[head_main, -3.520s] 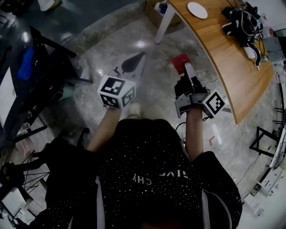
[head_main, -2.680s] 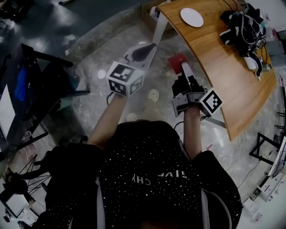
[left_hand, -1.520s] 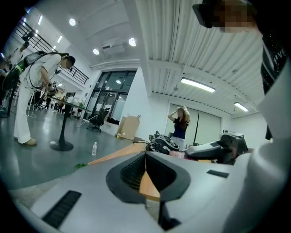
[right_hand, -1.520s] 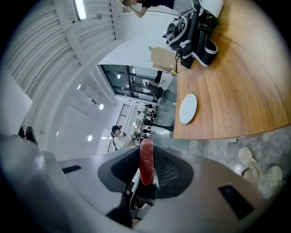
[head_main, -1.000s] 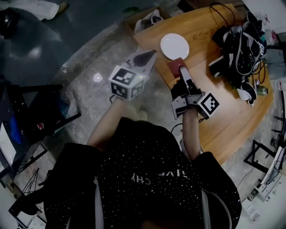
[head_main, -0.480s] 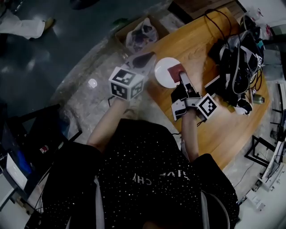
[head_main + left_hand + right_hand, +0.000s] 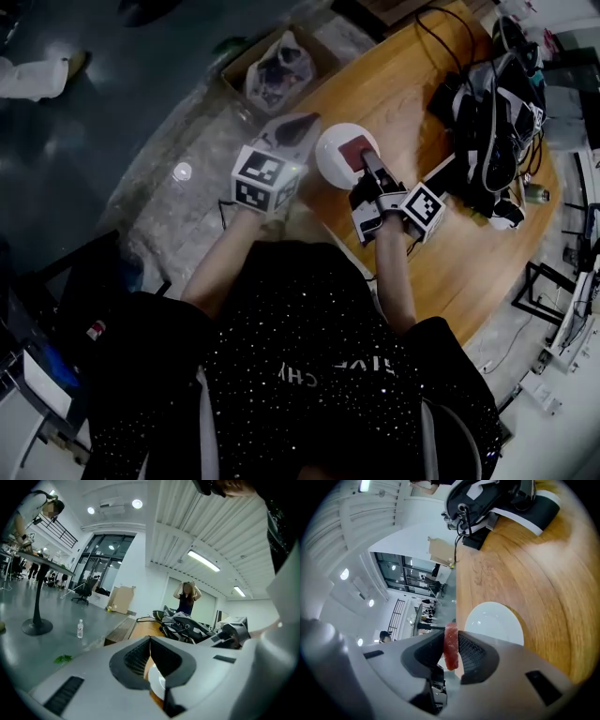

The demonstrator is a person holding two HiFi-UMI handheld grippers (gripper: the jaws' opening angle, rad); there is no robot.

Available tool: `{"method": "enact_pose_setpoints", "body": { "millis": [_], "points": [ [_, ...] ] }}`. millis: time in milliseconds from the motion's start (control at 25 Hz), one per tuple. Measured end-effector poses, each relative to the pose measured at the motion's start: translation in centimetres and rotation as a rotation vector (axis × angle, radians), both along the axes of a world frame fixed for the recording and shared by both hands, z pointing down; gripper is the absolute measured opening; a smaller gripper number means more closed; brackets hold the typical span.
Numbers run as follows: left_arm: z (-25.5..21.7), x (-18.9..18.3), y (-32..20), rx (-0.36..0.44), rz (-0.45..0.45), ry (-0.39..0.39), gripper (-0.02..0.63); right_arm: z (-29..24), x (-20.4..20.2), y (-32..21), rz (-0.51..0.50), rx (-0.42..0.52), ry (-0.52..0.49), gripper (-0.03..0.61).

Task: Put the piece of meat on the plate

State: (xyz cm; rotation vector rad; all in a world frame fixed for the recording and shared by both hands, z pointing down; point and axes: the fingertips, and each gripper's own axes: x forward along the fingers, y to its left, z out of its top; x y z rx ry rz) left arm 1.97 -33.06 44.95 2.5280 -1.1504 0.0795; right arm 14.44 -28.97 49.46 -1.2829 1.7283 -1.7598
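Right gripper [image 7: 366,167] moved forward, meat [image 7: 353,149] now above plate [image 7: 328,161], left gripper [image 7: 296,122] beside it

A heap of black cables and gear [image 7: 487,103] lies on the curved wooden table [image 7: 469,253]. A cardboard box [image 7: 242,64] sits on the grey floor [image 7: 141,112] beside it.

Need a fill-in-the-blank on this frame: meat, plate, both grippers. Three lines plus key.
The right gripper is shut on the piece of meat, whose colour is ___.
The white plate rests on a ___ table.
The left gripper, jaws together, holds ___.
Missing: red; wooden; nothing.
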Motion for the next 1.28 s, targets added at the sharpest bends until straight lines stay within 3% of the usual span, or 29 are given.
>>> {"method": "enact_pose_setpoints", "body": {
  "millis": [200, 600, 1040, 1280],
  "points": [
    [1.3, 0.3, 0.5, -0.038, 0.008, 0.007, 0.011, 2.7, 0.2, 0.2, -0.003, -0.106, -0.002, 0.1],
    [1.4, -0.1, 0.4, -0.069, -0.017, -0.011, 0.011, 5.4, -0.1, -0.7, 0.002, -0.203, -0.001, 0.1],
    [1.5, -0.3, 1.1, -0.089, -0.042, -0.024, 0.011, 6.6, 0.1, -0.5, 0.037, -0.289, -0.08, 0.101],
    [1.1, 0.4, 1.1, -0.075, -0.032, -0.032, 0.011, 5.7, 0.4, -0.1, 0.039, -0.321, -0.094, 0.207]
  ]
}}
